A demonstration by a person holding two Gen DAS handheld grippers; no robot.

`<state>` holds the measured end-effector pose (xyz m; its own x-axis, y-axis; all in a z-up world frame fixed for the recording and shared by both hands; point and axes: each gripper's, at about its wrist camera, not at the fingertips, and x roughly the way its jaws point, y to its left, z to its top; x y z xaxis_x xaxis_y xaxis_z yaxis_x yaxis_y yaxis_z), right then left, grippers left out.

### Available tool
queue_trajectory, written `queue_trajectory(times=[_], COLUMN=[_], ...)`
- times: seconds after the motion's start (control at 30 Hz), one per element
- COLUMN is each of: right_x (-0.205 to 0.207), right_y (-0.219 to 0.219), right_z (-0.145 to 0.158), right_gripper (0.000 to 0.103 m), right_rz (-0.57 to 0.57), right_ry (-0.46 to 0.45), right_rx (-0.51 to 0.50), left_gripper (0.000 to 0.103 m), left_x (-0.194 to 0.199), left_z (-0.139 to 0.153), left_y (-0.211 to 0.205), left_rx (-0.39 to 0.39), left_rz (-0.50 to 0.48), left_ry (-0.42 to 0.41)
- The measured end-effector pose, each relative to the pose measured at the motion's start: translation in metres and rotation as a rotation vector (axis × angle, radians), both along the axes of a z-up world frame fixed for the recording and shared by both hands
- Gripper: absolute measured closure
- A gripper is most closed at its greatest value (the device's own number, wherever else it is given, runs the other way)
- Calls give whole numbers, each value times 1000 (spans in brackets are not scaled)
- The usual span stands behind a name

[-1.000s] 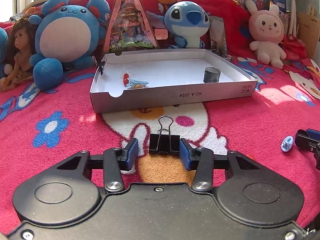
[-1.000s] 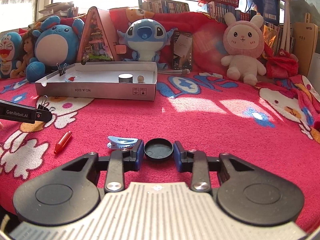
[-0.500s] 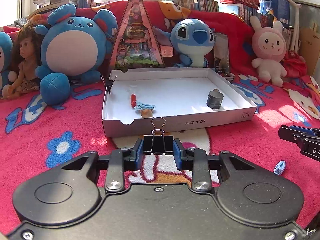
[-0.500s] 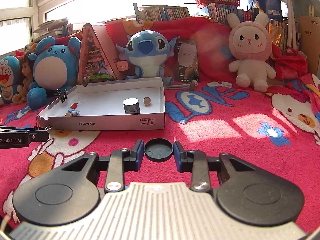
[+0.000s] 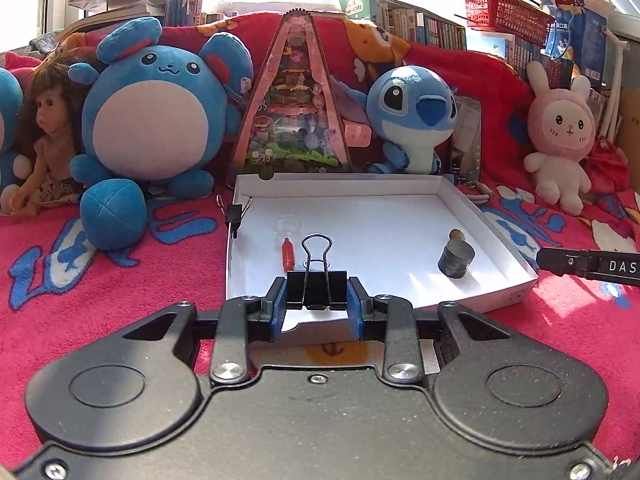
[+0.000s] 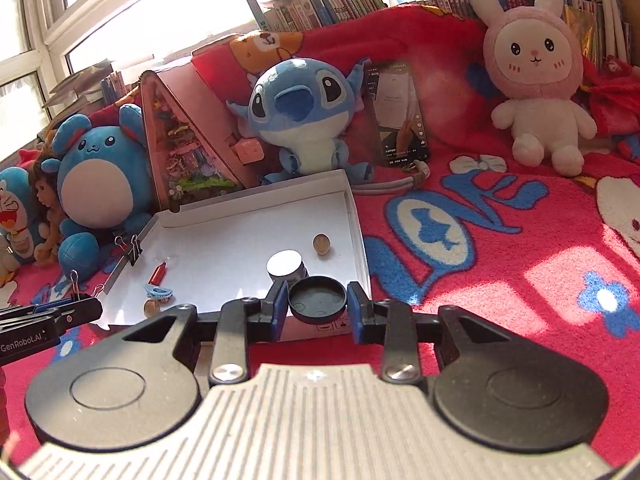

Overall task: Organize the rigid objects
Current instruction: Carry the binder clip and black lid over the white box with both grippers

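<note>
While both loads hung at the white box (image 5: 488,216) near rim | left gripper (image 5: 317,304) jaws clenched on binder clip (image 5: 316,288), handles pointing boxward | right gripper (image 6: 318,306) jaws clenched on black lid (image 6: 318,299), box interior just ahead.

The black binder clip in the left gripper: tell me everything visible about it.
The binder clip is black, seemingly metal, with a thin wire handle loop standing upright above its body. It sits squarely between the left gripper's blue fingers, which press on its two sides. It is held off the blanket, just before the near wall of the white tray.
</note>
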<state>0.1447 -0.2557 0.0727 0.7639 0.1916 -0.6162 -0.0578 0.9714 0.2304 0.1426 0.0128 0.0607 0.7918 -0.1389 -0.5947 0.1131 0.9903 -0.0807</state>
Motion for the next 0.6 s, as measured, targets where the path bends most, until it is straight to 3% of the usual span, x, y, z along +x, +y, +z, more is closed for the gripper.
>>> queue_trajectory(times=[0.23,0.6], right_x=[34,59], right_y=[10,19], right_z=[5,-6], right_gripper=[66,66], right_rz=[-7,-10], right_ry=[19,71], right_rx=[16,29], left_gripper=[73,73], left_x=[29,49], left_z=[-11,-30], left_y=[-1,2], left_rx=[-18,4], left_rz=[4,42], left_ry=[67,90])
